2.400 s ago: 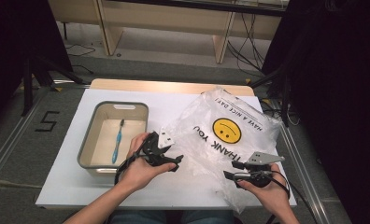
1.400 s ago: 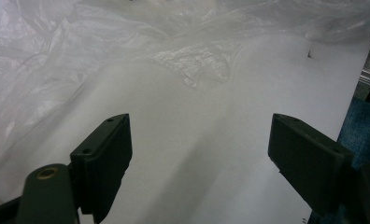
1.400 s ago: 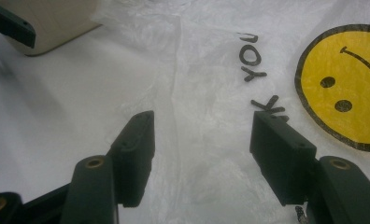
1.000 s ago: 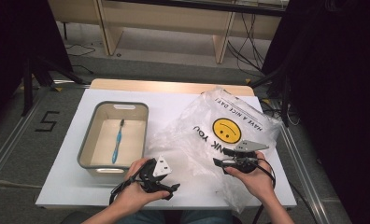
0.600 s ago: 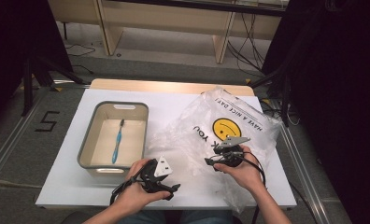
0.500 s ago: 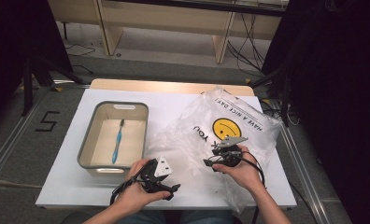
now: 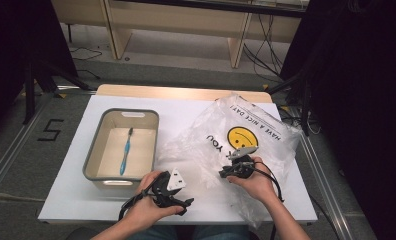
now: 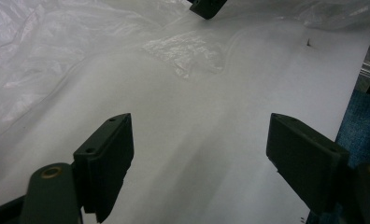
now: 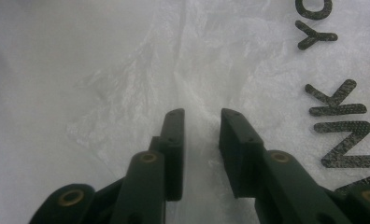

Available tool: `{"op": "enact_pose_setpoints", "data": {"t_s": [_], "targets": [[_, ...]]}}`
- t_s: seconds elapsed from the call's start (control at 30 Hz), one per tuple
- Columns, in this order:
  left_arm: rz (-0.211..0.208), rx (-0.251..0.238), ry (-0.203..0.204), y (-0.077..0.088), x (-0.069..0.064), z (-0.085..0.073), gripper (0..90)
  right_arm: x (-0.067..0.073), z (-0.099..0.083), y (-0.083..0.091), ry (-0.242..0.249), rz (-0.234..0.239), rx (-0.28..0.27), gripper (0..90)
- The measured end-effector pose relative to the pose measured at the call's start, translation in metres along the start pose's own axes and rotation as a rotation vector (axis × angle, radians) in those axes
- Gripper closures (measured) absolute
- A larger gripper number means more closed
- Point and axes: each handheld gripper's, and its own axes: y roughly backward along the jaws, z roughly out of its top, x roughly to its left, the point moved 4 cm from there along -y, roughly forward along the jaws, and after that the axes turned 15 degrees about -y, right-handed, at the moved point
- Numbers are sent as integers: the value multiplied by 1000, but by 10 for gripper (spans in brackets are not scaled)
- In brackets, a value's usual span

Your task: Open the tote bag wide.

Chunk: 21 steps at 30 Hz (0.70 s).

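While crinkled, clear bag (image 7: pixel 246 135) bears yellow smiley | right gripper (image 9: pixel 201 122) narrowing, unpinched | left gripper (image 8: pixel 199 140) wide

I see the clear plastic bag (image 7: pixel 236 137) lying crumpled, flat on the table's three o'clock side, yellow smiley face up.

bag (image 7: pixel 246 131): clear, yellow smiley, black lettering | toothbrush (image 7: pixel 125 151): blue | bin (image 7: pixel 97 153): grey | table (image 7: pixel 186 107): white

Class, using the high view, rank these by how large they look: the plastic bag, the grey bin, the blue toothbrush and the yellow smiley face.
1. Plastic bag
2. Grey bin
3. Blue toothbrush and yellow smiley face: unsure, since the toothbrush is longer but the face is broader.
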Motion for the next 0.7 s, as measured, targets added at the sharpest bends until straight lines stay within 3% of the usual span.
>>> {"op": "enact_pose_setpoints", "data": {"t_s": [0.5, 0.7], "targets": [[-6, 10, -5, -3, -1, 0, 232, -3, 0, 0, -76, 29, 13, 897], [-10, 9, -8, -5, -2, 0, 239, -4, 1, 0, -95, 30, 12, 900]]}}
